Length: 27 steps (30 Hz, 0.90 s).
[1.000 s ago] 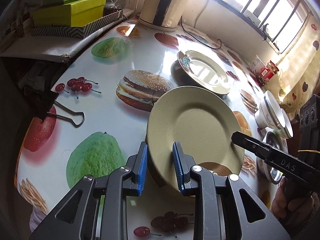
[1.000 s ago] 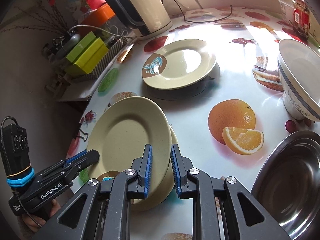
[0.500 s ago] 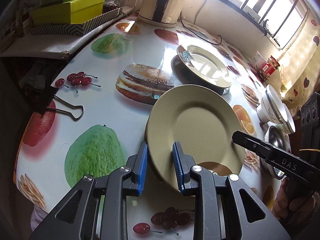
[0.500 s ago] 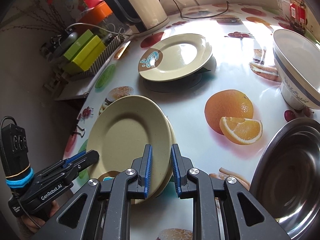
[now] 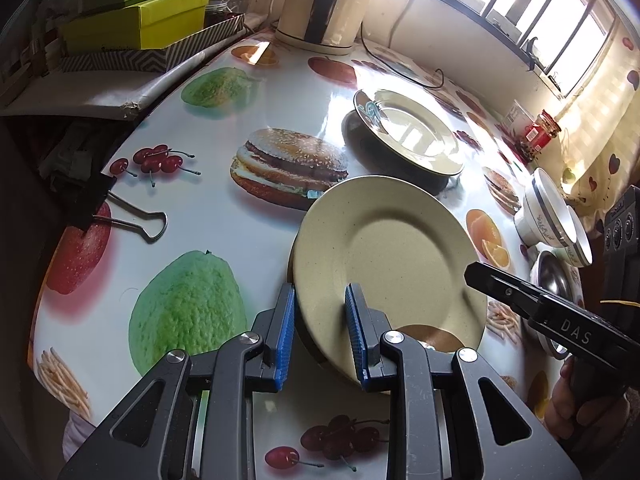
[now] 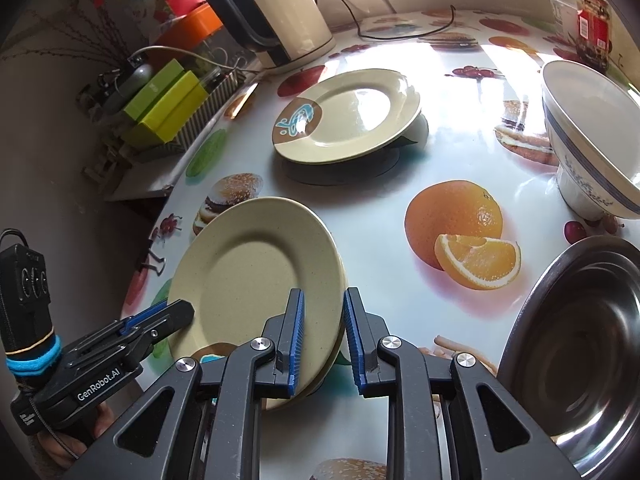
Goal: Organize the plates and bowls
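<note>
Both grippers carried the beige plates point(image 5: 392, 256) nearer the blue-motif plate point(image 6: 348, 116); left gripper point(image 5: 320, 328) and right gripper point(image 6: 322, 340) each pinch opposite rims. Uneven lift could slide them.

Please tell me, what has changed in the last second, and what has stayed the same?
Very little changed. Both views drifted slightly, so the two grippers moved a little with the beige plate. The left hand-held gripper and right hand-held gripper still straddle its rim. The patterned plate, white bowl and steel bowl stayed put.
</note>
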{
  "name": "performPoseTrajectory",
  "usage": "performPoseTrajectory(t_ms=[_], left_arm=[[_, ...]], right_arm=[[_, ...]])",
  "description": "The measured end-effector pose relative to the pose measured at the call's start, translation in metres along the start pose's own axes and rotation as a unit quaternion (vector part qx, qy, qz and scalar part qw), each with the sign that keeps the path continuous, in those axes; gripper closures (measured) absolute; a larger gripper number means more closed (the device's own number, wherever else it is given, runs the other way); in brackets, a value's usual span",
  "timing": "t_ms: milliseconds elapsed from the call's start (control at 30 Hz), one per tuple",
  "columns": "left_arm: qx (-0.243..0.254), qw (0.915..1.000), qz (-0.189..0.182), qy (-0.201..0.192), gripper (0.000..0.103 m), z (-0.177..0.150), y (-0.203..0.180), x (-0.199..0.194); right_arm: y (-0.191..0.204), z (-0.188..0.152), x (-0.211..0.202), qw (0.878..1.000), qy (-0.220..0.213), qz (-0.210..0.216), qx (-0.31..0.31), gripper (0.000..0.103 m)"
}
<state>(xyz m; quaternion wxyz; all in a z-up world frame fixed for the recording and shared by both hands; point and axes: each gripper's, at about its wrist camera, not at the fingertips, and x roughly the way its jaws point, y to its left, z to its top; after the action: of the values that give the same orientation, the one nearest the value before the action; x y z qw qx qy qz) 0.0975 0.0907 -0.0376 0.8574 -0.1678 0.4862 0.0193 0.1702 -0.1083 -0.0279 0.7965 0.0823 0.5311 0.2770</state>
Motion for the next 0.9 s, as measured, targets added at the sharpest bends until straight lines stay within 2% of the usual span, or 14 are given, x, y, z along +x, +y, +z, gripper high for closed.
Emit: performPoseTrajectory(t_ms=[633, 733, 900], left_arm=[[0.001, 0.9999, 0.012, 0.006, 0.077, 0.003, 0.001, 0.003], [0.002, 0.9999, 0.009, 0.006, 0.077, 0.003, 0.001, 0.002], [-0.001, 1.0000, 0.005, -0.002, 0.076, 0.010, 0.003, -0.003]], right_arm=[[-0.001, 0.000, -0.001, 1.000, -0.001, 0.000, -0.001, 0.081], [0.000, 0.003, -0.003, 1.000, -0.007, -0.008, -0.003, 0.069], [0.001, 0.010, -0.008, 1.000, -0.013, -0.011, -0.001, 0.066]])
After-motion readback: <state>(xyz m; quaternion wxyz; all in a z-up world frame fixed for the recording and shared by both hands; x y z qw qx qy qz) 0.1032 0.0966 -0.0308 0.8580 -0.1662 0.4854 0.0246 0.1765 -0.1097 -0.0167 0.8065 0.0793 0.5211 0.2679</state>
